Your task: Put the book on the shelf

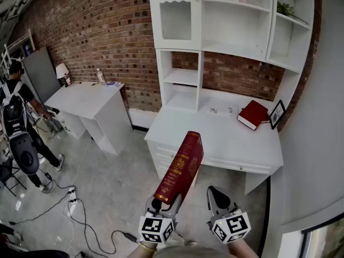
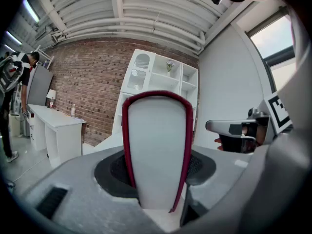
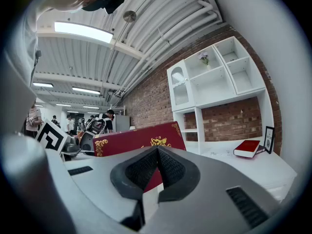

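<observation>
Standing clamped in the left gripper (image 1: 164, 204), the red book (image 1: 180, 166) tilts forward.

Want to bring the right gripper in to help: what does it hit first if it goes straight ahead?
Likely the red book held in the left gripper: its cover lies just past the shut jaws of the right gripper. Depth is unclear; missing it, the white desk comes next.

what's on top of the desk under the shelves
A red book lies by a leaning picture frame; small items sit further left. The held book covers part of the desk's front.
</observation>
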Tool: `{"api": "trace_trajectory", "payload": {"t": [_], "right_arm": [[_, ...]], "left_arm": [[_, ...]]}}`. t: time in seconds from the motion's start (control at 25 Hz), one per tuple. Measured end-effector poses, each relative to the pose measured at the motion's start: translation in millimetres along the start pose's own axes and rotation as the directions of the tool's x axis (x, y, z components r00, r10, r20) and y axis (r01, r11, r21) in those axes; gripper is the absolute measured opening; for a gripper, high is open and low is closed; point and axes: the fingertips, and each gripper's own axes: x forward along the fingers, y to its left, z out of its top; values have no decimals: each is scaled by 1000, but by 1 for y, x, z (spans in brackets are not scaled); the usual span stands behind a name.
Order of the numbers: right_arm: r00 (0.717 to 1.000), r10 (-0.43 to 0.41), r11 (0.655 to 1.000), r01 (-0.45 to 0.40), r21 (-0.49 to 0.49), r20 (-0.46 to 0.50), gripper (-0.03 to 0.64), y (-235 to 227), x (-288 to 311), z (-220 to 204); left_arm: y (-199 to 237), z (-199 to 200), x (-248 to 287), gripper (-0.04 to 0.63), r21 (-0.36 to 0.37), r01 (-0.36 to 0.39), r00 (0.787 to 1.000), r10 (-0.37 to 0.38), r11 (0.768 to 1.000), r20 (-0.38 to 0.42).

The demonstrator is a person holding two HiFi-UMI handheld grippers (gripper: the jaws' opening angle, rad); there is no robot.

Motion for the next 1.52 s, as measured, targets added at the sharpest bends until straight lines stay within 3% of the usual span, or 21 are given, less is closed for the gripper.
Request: {"api": "trace_trajectory", "payload": {"t": [0.32, 1.0, 1.52], "right_arm": [[1000, 4, 1000, -4, 17, -11, 6, -2, -57, -18], [997, 71, 997, -71, 27, 18, 6, 3, -91, -18], [994, 102, 993, -103, 58, 26, 6, 5, -69, -16]], "left_arm": [[-48, -10, -27, 239, -7, -14, 1000, 14, 1000, -6], [-58, -5, -59, 239, -32, -116, 992, 117, 993, 47], [-43, 1, -54, 239, -43, -148, 987, 150, 988, 59]]}}
